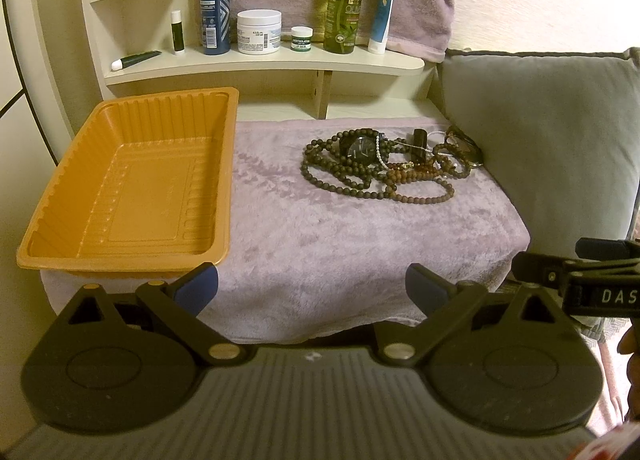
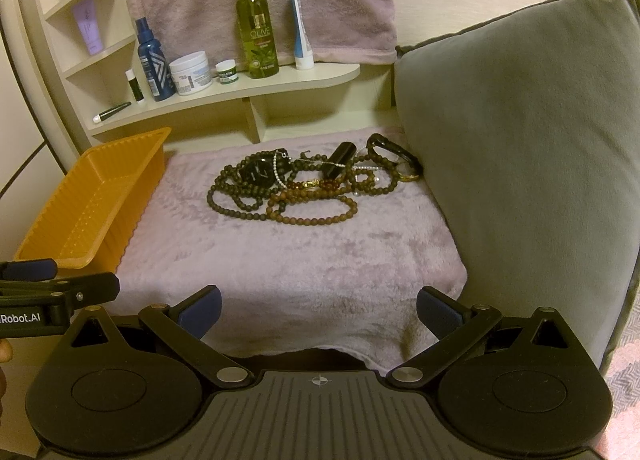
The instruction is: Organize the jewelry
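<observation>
On the lilac plush blanket (image 2: 288, 260) that covers the surface ahead of me, everything I care about is laid out, so I take that blanket as my landmark. Against its right edge leans a big grey-green velvet cushion (image 2: 516, 140). On its left edge sits the empty orange ribbed plastic tray (image 1: 132, 184), well apart from the jewelry. Behind the blanket a cream wooden shelf (image 1: 280, 60) carries a tall green olive spray bottle (image 2: 256, 36) and a dark blue spray bottle (image 1: 215, 8). At the blanket's far right part, near the cushion, lies the tangled heap of brown wooden bead necklaces (image 2: 280, 196), with a black round-faced wristwatch (image 2: 259, 171) resting on top of the beads. My left gripper (image 1: 312, 284) hovers at the blanket's near edge, fingers spread wide and holding nothing; my right gripper (image 2: 318, 308) hangs beside it, likewise spread and bare.
</observation>
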Demonstrator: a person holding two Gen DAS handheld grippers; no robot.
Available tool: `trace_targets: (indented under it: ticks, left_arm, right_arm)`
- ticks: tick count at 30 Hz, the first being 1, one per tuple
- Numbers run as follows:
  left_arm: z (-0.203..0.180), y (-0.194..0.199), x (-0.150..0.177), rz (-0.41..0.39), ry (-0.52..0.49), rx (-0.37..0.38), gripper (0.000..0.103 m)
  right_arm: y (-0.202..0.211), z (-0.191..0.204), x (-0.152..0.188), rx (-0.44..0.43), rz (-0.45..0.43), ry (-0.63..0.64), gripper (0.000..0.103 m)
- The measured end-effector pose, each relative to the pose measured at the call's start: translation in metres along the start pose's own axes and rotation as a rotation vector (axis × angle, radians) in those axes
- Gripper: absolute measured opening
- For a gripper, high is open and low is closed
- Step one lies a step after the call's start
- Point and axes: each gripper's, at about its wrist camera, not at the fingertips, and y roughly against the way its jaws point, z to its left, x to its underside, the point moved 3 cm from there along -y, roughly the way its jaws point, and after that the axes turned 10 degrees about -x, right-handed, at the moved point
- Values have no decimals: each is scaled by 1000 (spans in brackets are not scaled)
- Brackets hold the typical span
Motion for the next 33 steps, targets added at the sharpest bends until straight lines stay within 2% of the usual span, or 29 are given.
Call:
trace_targets:
  ticks: [27, 33]
  left_arm:
    - [1, 0, 0, -3, 2, 1, 99]
    - [4, 4, -5, -26, 36, 1, 98]
  right_arm:
    - [0, 0, 1, 0, -4, -2, 103]
    - [2, -4, -5, -14, -28, -10, 103]
